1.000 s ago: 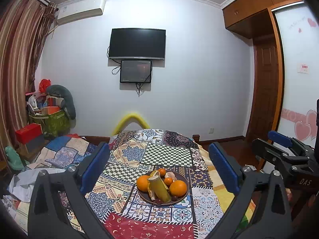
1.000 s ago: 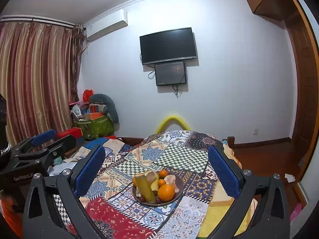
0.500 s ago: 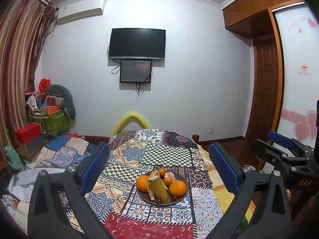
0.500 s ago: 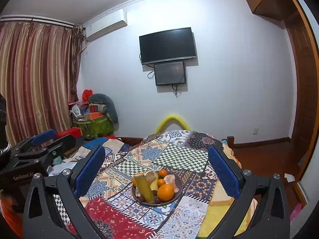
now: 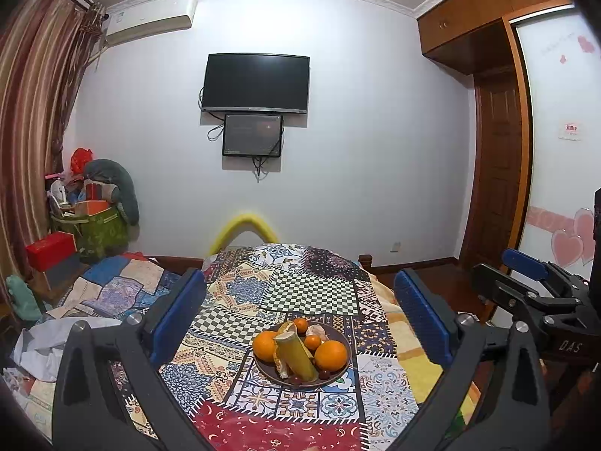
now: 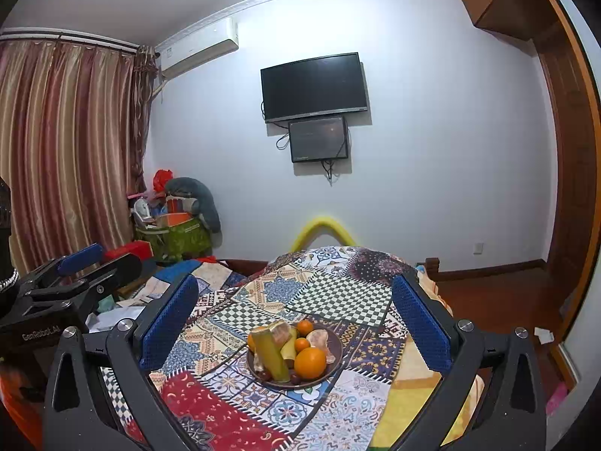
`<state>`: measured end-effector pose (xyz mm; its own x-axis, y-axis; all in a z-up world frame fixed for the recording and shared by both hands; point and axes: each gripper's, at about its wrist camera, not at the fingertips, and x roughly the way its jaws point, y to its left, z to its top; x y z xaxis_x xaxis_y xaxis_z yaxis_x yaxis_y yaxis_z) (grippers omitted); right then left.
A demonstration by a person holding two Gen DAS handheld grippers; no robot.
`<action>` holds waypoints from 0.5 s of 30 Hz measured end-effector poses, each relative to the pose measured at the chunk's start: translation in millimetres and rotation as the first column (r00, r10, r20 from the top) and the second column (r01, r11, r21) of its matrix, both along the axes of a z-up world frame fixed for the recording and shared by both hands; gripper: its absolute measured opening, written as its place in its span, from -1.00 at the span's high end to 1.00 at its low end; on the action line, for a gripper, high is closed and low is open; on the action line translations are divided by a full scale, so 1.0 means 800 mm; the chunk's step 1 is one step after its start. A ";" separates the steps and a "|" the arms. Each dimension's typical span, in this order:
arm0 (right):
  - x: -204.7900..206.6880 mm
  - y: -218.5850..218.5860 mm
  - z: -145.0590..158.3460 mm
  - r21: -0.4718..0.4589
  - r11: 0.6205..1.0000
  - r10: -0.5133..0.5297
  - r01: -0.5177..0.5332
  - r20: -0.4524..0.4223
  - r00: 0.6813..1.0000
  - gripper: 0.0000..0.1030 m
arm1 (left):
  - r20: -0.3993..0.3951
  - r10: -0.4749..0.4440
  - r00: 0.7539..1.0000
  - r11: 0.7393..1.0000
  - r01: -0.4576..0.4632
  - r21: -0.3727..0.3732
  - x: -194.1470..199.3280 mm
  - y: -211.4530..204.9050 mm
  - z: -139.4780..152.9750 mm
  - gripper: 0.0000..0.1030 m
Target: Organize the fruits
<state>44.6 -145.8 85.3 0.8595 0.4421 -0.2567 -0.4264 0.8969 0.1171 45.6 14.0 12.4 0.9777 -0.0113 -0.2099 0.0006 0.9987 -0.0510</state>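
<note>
Both our left gripper (image 5: pixel 300 323) and right gripper (image 6: pixel 293 319) gape empty. The heaped dark round plate (image 5: pixel 340 376) risks spilling: nudging the long green stalk (image 5: pixel 296 355) could roll the big orange (image 5: pixel 330 355) off.

Left gripper (image 5: pixel 300 315) level, jaws spread wide, empty. Right gripper (image 6: pixel 295 314) alongside, same height, jaws wide, empty.

Both wrist cams sit above the near bench (image 5: pixel 300 293) edge, facing the far wall w/ TV (image 5: pixel 256 78), fairly far back. Left cam looks from left, right cam from right; both share the fruit plate (image 5: pixel 340 374) (image 6: pixel 336 338), patchwork cloth, TV wall.
</note>
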 end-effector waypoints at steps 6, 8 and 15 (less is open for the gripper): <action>0.000 0.000 0.000 0.000 1.000 -0.001 0.001 0.000 1.000 -1.00 | -0.013 -0.016 1.000 1.000 0.016 -0.006 0.002 0.001 0.001 -0.97; 0.000 0.000 0.000 0.000 1.000 0.000 0.000 0.000 1.000 -1.00 | -0.014 -0.015 1.000 1.000 0.015 -0.005 0.001 0.002 0.000 -0.97; -0.001 -0.001 0.001 -0.002 1.000 -0.002 0.003 0.003 1.000 -1.00 | -0.014 -0.022 1.000 1.000 0.022 0.000 -0.001 0.004 -0.001 -0.97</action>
